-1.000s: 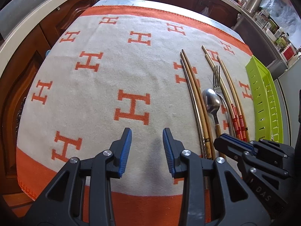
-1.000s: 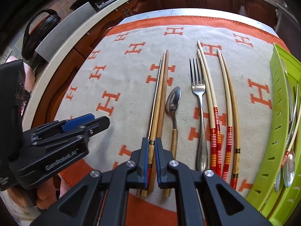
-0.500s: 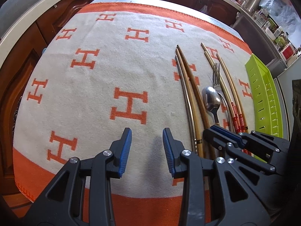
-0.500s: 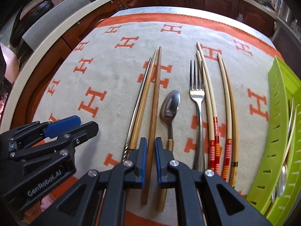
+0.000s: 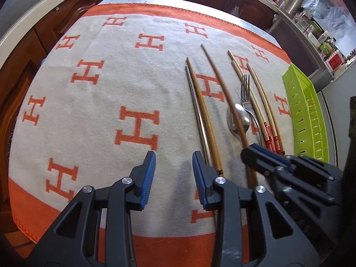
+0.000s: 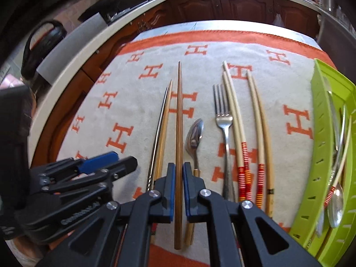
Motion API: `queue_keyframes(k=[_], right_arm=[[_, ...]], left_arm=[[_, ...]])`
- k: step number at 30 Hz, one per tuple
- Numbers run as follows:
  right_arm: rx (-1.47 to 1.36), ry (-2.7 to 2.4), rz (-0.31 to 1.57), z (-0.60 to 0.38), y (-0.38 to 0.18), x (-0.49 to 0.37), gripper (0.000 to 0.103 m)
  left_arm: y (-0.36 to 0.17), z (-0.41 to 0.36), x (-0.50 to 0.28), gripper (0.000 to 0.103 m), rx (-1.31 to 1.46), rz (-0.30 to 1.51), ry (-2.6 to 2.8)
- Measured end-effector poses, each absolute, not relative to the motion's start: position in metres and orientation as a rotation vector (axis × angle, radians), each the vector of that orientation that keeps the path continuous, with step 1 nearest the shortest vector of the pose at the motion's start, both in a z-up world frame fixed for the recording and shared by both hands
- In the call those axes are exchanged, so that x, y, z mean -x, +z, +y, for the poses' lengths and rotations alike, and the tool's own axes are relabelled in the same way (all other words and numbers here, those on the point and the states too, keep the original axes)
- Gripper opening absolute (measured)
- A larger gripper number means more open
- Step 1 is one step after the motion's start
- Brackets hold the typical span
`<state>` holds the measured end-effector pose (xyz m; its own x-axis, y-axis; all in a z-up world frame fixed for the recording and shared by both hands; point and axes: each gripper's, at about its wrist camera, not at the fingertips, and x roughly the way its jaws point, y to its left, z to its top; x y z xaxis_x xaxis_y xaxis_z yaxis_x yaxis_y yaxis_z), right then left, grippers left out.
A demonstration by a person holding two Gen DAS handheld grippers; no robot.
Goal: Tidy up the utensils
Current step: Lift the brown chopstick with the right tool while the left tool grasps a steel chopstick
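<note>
My right gripper is shut on a brown wooden chopstick and holds it lifted above the cloth, tip pointing away. In the left wrist view this chopstick crosses over the spoon. Its light wooden mate and a metal chopstick lie on the cloth to the left. A spoon, a fork and several pale chopsticks with red bands lie to the right. My left gripper is open and empty, low over the cloth left of the utensils.
A green slotted tray at the right edge holds spoons and a chopstick; it also shows in the left wrist view. A white and orange H-patterned cloth covers the table. Wooden cabinets stand beyond.
My right gripper has lifted the brown chopstick off the cloth, away from its mate. The left gripper has stayed open and shifted slightly.
</note>
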<state>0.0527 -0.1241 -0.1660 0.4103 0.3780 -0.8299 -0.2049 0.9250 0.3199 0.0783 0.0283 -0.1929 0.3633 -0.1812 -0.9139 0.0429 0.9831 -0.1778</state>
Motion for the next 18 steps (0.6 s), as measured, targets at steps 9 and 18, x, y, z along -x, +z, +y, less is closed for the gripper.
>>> queue_keyframes(k=[9, 18], right_arm=[[-0.262, 0.320, 1.040, -0.165, -0.151, -0.039, 0.006], [-0.300, 0.288, 1.018, -0.190, -0.148, -0.030, 0.006]], left_arm=[[-0.199, 0.005, -0.080, 0.031, 0.080, 1.214, -0.157], [-0.200, -0.009, -0.080, 0.031, 0.027, 1.215, -0.135]])
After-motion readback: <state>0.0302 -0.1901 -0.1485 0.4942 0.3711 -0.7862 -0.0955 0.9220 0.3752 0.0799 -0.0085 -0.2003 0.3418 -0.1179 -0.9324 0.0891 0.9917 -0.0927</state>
